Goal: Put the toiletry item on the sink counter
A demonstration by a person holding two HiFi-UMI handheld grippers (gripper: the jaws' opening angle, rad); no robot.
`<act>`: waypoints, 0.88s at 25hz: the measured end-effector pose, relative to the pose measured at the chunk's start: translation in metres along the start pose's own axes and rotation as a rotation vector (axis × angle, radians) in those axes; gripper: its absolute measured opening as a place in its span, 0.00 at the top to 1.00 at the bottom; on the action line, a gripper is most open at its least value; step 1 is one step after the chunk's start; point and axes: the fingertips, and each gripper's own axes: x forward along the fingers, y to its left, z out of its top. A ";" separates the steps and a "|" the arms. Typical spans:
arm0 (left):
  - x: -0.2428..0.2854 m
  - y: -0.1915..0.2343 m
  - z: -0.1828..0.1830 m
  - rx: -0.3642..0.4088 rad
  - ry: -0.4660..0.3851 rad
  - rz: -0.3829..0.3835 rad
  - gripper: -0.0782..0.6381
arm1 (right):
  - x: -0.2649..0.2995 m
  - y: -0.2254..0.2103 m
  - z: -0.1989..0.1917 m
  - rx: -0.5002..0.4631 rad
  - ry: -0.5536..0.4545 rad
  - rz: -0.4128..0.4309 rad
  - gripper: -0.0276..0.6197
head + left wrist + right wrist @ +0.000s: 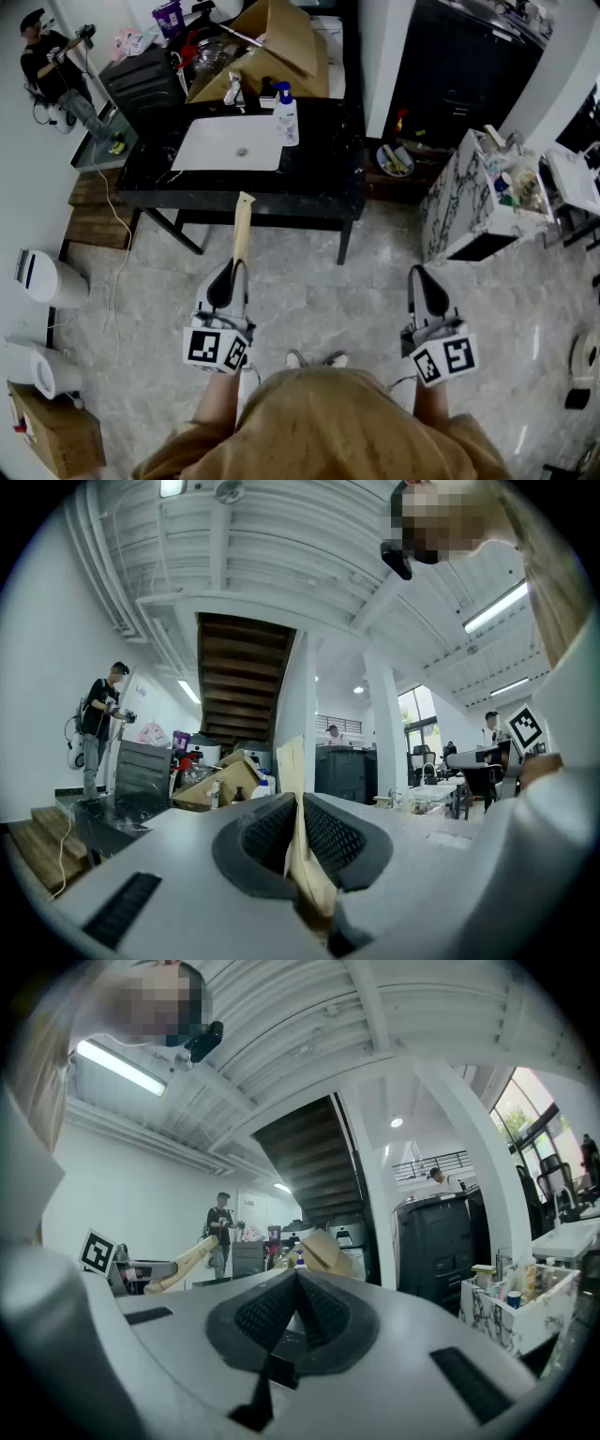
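My left gripper (231, 274) is shut on a long, flat beige toiletry tube (243, 223). The tube sticks out forward, and its tip reaches the front edge of the black sink counter (314, 178). In the left gripper view the tube (292, 785) stands pinched between the ribbed pads (330, 841) of the left gripper (298, 832). On the counter are a white basin (230, 142), a faucet (232, 91) and a pump bottle (286, 116). My right gripper (420, 275) hangs over the floor, shut on nothing. In its own view the right gripper (296, 1302) has its pads together.
An open cardboard box (277, 42) stands behind the counter. A marble-patterned cart (469, 211) full of small items is at the right. White bins (42, 278) and a carton (52, 427) line the left wall. A person (54, 70) stands far left near wooden steps (94, 211).
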 end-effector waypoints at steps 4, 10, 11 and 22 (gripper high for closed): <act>0.001 0.000 -0.002 0.001 -0.004 0.003 0.85 | 0.001 -0.002 -0.005 -0.001 0.002 0.001 0.95; 0.002 -0.004 0.000 0.003 -0.005 0.006 0.85 | 0.002 -0.006 -0.005 0.001 0.001 0.009 0.95; 0.002 -0.006 0.000 0.004 -0.006 0.007 0.85 | 0.001 -0.008 -0.005 0.002 0.000 0.011 0.95; 0.004 -0.045 -0.011 0.009 -0.006 0.008 0.85 | -0.014 -0.038 -0.031 0.091 -0.002 0.060 0.95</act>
